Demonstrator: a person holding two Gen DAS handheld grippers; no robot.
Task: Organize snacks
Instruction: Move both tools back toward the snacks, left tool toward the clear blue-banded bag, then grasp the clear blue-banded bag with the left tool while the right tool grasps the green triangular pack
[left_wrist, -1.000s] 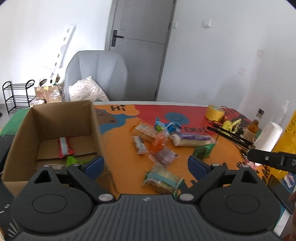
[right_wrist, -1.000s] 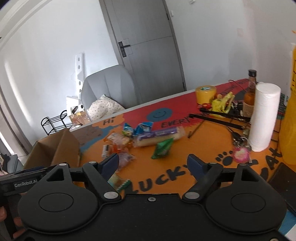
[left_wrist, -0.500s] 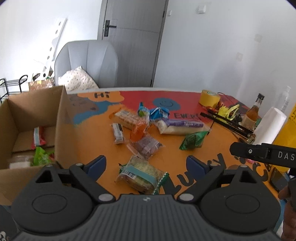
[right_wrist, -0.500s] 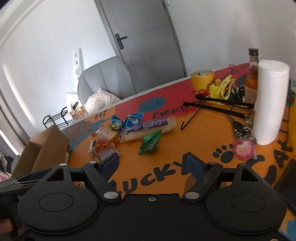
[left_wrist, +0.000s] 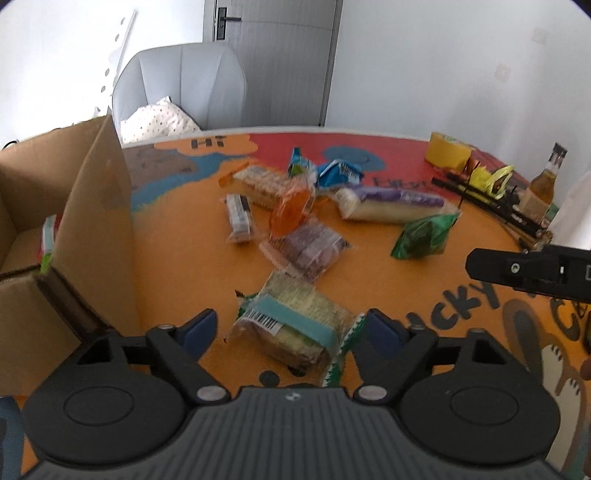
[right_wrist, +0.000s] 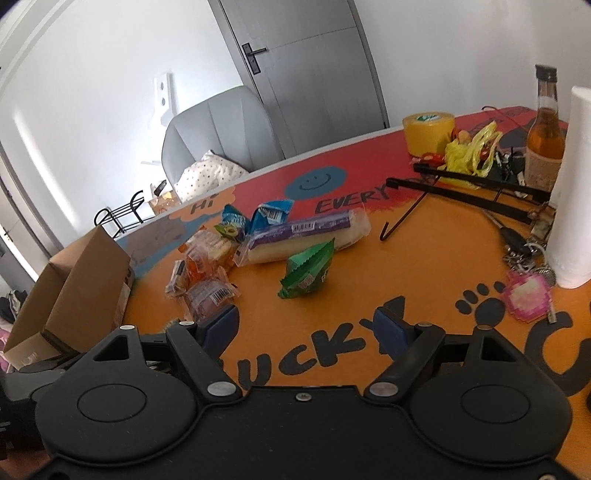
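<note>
orange table (left_wrist: 177, 258) | both tongs released | cracker pack (left_wrist: 295, 328) only left view

I count eight loose snack packs on the table: one teal-banded cracker pack (left_wrist: 295, 325), one purple-brown pack (left_wrist: 310, 251), one orange pack (left_wrist: 290, 210), one small dark bar (left_wrist: 239, 216), one biscuit pack (left_wrist: 258, 182), two blue packets (left_wrist: 340, 171), (left_wrist: 301, 166), one long purple roll (left_wrist: 391, 205) and one green pouch (left_wrist: 424, 236), which makes nine. There is one box (left_wrist: 92, 229) with at least one red wrapper (left_wrist: 48, 232) inside. I see one tape roll (right_wrist: 430, 133), one bottle (right_wrist: 546, 136), one paper roll (right_wrist: 574, 192) and one chair (right_wrist: 218, 140).
</note>
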